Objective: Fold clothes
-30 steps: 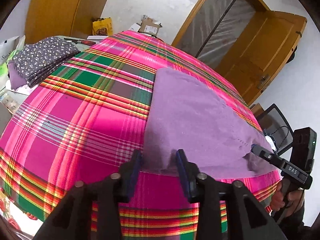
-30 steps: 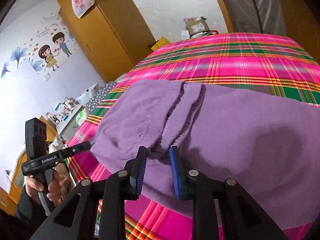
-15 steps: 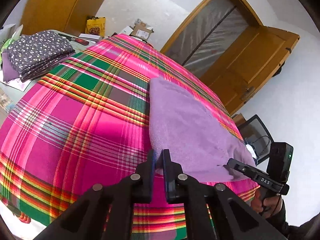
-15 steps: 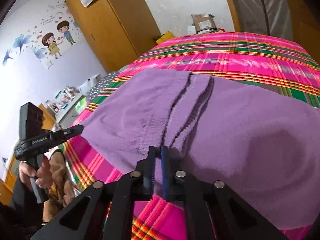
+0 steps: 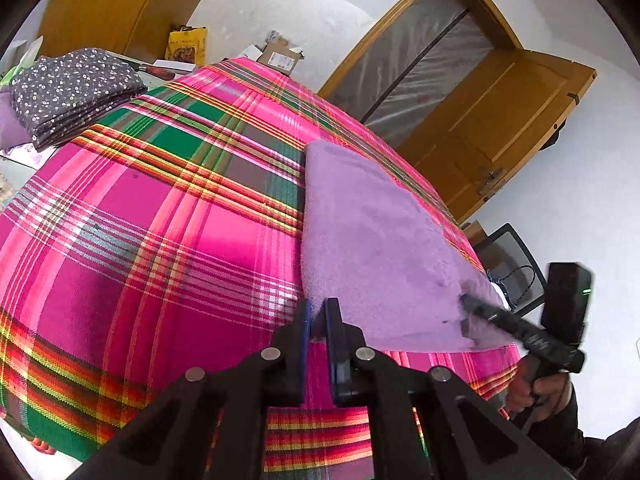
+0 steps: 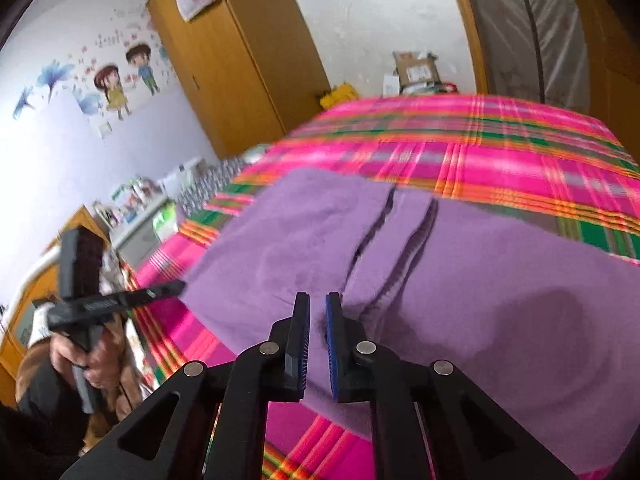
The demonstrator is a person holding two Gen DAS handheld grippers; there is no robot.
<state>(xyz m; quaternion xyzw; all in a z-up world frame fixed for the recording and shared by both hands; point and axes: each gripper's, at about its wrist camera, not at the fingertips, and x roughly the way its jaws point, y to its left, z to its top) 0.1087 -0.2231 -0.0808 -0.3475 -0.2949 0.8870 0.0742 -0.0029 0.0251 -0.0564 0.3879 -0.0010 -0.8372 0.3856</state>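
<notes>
Item: purple fleece garment (image 5: 372,240), lying flat on bed with pink plaid cover (image 5: 160,220). Left hand-held gripper (image 5: 316,312) clenched on its near corner; right hand-held gripper (image 6: 317,308) clenched on its near edge. Next fold apparently not yet made. Folded dark floral cloth (image 5: 68,88) stacked alongside.

Plaid bedcover (image 6: 480,136) motion-blurred; purple garment (image 6: 520,300) cut off at right edge.

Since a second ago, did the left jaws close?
Yes. The left gripper went from wide open to pinching the purple fleece garment's near corner on the pink plaid bedcover.
</notes>
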